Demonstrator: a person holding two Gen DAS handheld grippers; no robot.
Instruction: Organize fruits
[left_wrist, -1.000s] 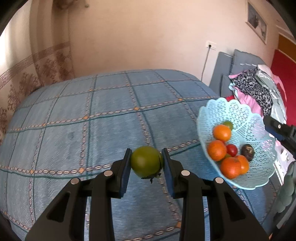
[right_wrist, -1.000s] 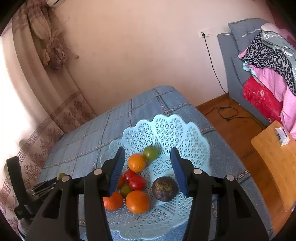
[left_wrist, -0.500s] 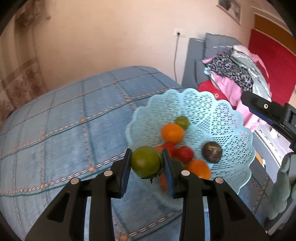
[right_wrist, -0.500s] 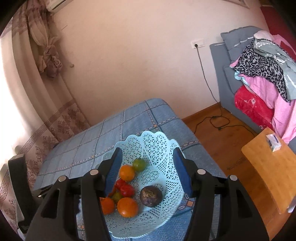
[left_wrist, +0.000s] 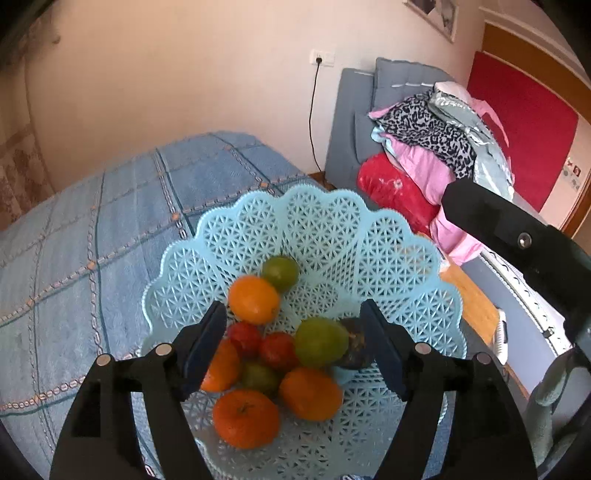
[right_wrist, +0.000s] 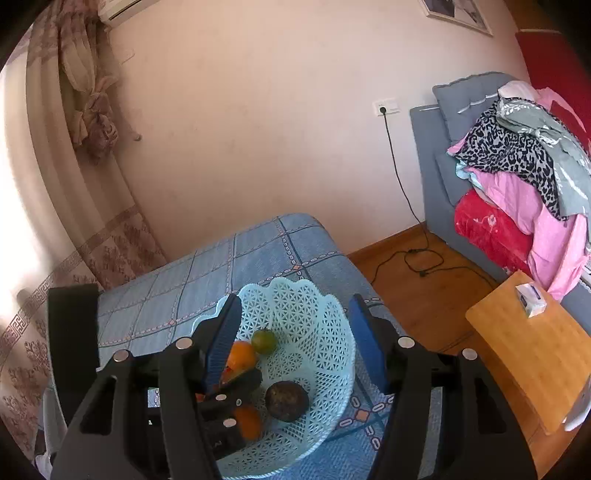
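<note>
blue checked bedspread (left_wrist: 110, 236) under a pale wall, grey sofa (right_wrist: 436, 155) heaped with clothes beyond. left gripper (left_wrist: 291, 343), jaws just opened wide and pressing nothing, over the pale blue lattice basket (left_wrist: 406, 266); the large green fruit (left_wrist: 320, 342) lies free between them on the oranges, smooth and round. right gripper (right_wrist: 295, 339), jaws also just opening, empty, above the basket's far side.

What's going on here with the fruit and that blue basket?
A person is gathering fruit into the light blue lattice basket on the blue bedspread. The left gripper hangs over the basket; its jaws have just been opening, and the green fruit it carried now lies among the oranges. The right gripper waits beside the basket, jaws open and empty.
</note>
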